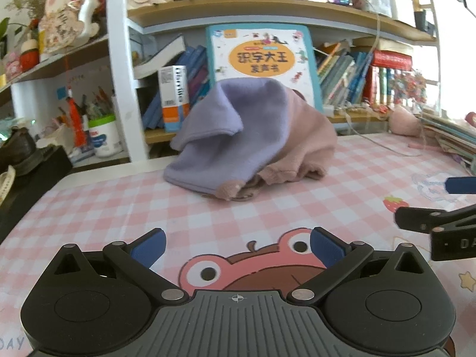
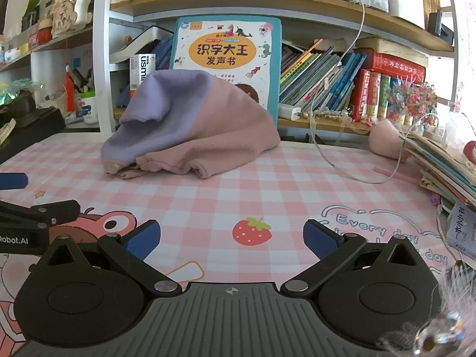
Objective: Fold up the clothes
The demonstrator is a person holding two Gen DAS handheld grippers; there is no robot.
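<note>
**Both tongs wide apart, garment heaped ahead of them**

While both pairs of tongs hang low over the tabletop (image 2: 267,184), neither grips anything. The left tongs (image 1: 237,247) stand with their blue pads (image 1: 148,247) spread far apart, only the pink checked mat with its cartoon face (image 1: 253,264) between them. The right tongs (image 2: 232,239) are equally wide, and a printed strawberry (image 2: 251,230) shows in the gap between their fingers.

The garment (image 2: 190,128), a soft piece in lilac and dusty pink, lies in an unfolded heap on the tabletop, well ahead of both tongs and apart from them. From the left wrist view it sits straight ahead and slightly to the right of centre (image 1: 247,139); from the right wrist view it lies ahead and to the left. Its lilac part rises into a peak with a flap hanging down the front, and the pink part slopes down on the right, with a ribbed hem bunched at the base.

Behind the heap, a large picture book (image 2: 226,53) with a teal border stands upright against the bookshelf (image 2: 297,125), the garment's peak overlapping its lower edge. Each tongs appears at the edge of the other's view, side by side.
</note>
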